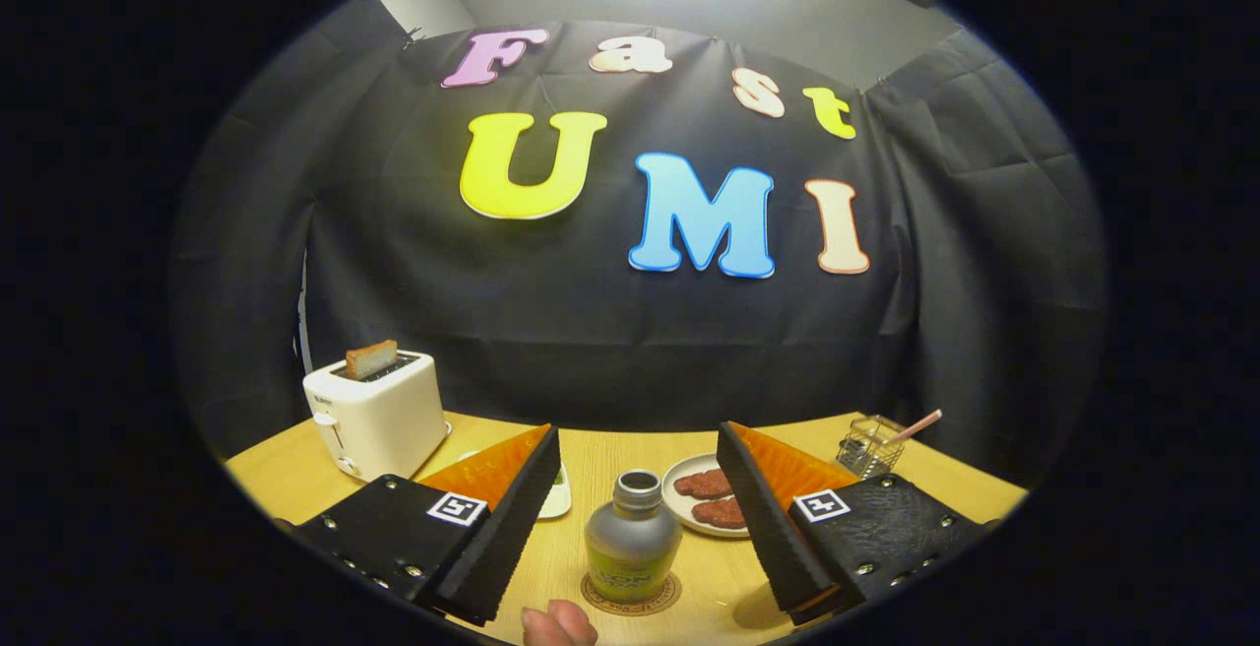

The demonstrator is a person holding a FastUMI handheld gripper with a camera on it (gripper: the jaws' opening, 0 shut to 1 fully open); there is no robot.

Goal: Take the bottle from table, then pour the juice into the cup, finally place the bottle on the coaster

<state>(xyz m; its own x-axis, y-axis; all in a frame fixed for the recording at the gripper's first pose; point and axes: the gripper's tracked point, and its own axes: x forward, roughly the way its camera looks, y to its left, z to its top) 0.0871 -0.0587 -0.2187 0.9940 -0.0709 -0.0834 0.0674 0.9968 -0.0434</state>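
A small grey bottle [632, 536] with a yellow-green label and an open neck stands upright on a round cork coaster [630, 597]. It sits between my two fingers [512, 518], with a gap on each side. My gripper [638, 469] is open and touches nothing. Something white [557, 494] shows behind the left finger; what it is stays mostly hidden. A person's fingertip [557, 623] shows just in front of the coaster.
A white toaster [376, 412] with a slice of toast [371, 358] stands at the back left of the wooden table [295, 474]. A white plate [684, 506] with brown patties sits behind the bottle. A wire basket [870, 445] with a pink stick stands at the back right.
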